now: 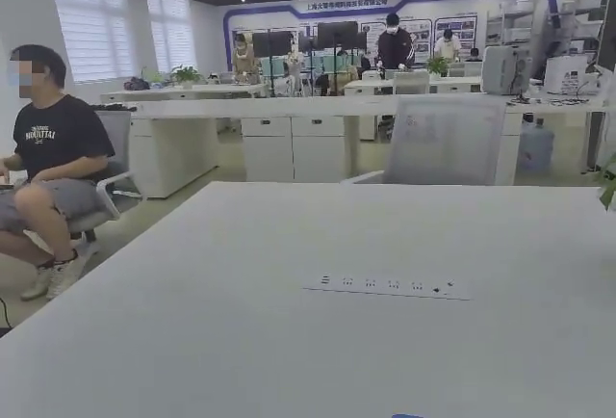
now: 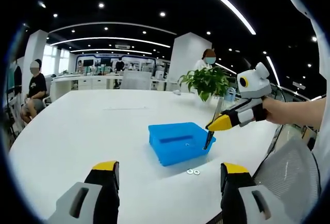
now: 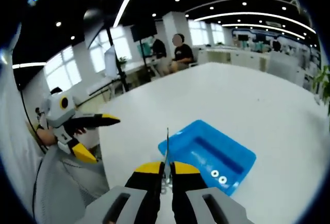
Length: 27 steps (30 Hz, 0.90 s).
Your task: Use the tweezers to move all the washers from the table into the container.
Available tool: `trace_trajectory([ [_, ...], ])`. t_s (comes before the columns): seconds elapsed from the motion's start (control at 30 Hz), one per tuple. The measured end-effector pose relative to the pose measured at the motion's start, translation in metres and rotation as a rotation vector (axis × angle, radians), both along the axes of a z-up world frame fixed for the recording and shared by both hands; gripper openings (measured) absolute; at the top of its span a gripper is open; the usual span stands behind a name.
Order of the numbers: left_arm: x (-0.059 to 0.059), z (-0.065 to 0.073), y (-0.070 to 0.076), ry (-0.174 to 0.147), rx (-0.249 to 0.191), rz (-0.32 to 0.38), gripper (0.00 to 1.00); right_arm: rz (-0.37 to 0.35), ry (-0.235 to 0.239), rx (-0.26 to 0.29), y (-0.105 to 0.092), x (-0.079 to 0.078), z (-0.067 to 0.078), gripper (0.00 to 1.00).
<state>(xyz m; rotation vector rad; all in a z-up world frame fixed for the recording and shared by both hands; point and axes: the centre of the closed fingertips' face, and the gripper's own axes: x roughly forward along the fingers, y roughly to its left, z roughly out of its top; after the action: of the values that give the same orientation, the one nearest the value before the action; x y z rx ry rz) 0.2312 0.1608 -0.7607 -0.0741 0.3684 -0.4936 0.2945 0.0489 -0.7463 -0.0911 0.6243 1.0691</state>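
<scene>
Looking along the right gripper (image 3: 166, 170) at the bottom of its own view: jaws pinched tight on the tweezers (image 3: 166, 146), whose tips rise toward mid-frame at the near edge of the blue container (image 3: 206, 154). The left gripper (image 2: 170, 168) sits low in its view, jaws spread wide, nothing between them. Just past it, right of centre, two washers (image 2: 193, 172) lie on the white table (image 2: 77, 131), just beside the container's near corner, so there is work to do. The risk, I'd say, is thin flat rings on a smooth top. The tips may skate off or flick one away, a washer nipped by its edge could drop short of the rim, and the tweezers could twist in the jaws if pressed hard on the table. Now the container: open, shallow, with a groove across its floor. In the right gripper view two more washers (image 3: 218, 176) show near its lower right edge, inside by the look of it. Whether the tips carry one now is too small to tell. Beyond, upper right, stands a potted plant (image 2: 206, 82).
</scene>
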Motion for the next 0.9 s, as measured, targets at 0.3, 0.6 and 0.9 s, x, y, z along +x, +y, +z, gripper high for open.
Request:
trace_trajectory([
  [0.3,0.001,0.0,0.0,-0.002,-0.001,0.002,0.82,-0.062,-0.034,0.042,-0.003,0.041,0.012,0.03],
  [0.6,0.0,0.0,0.0,-0.001,-0.001,0.001,0.82,-0.183,0.064,0.055,-0.006,0.072,-0.029,0.03],
  [0.9,0.001,0.001,0.001,0.001,-0.002,0.006,0.82,-0.223,0.105,0.014,-0.008,0.078,-0.059,0.03],
])
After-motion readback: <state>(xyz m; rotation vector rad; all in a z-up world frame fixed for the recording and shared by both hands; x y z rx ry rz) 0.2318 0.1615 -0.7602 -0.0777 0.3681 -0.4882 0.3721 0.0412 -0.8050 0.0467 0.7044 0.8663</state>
